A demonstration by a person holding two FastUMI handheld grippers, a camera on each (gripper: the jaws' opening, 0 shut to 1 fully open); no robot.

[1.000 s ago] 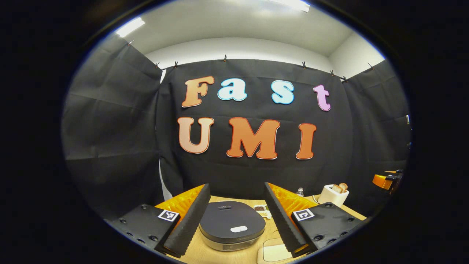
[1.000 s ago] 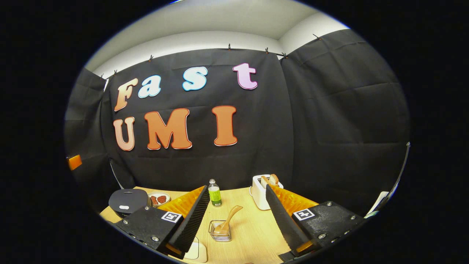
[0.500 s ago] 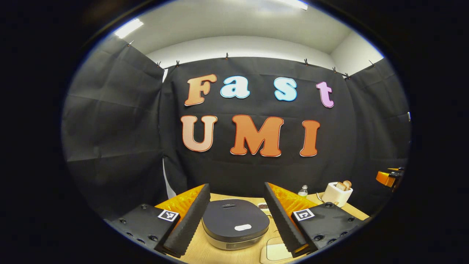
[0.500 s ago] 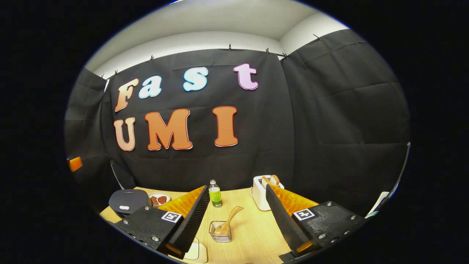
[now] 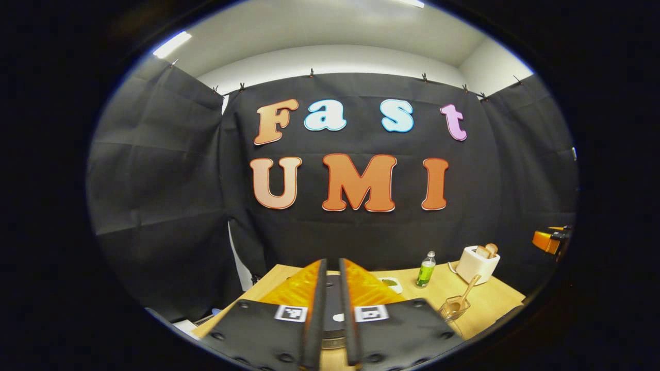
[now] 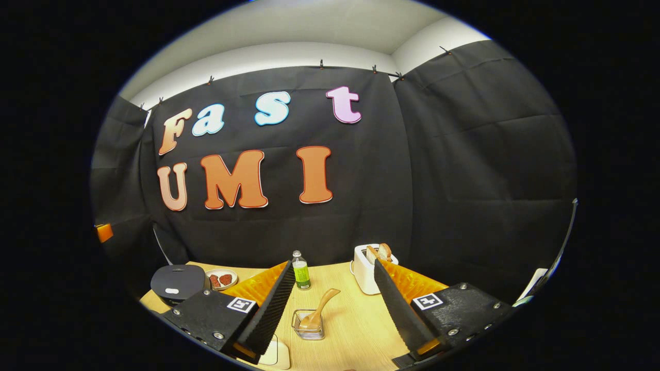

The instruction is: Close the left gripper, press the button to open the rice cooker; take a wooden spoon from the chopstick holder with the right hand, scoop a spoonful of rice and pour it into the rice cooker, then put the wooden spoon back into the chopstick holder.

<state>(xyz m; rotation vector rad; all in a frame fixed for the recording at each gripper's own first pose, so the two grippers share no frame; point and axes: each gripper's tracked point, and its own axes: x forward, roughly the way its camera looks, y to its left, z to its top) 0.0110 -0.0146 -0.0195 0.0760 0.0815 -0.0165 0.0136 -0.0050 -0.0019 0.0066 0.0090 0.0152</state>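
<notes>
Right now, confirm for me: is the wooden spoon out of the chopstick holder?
No, the wooden spoon stands in the chopstick holder, between the open right gripper fingers.

A staged recording booth, not a real kitchen: black cloth walls [image 6: 464,154] are clipped up on every side under a plain white ceiling [image 5: 330,36]. Ahead of the right gripper, one wooden table [image 6: 356,319] holds kitchen props, a toaster [image 6: 367,268], a green bottle [image 6: 300,272] and, off to its left, a rice cooker [image 6: 178,282]
</notes>
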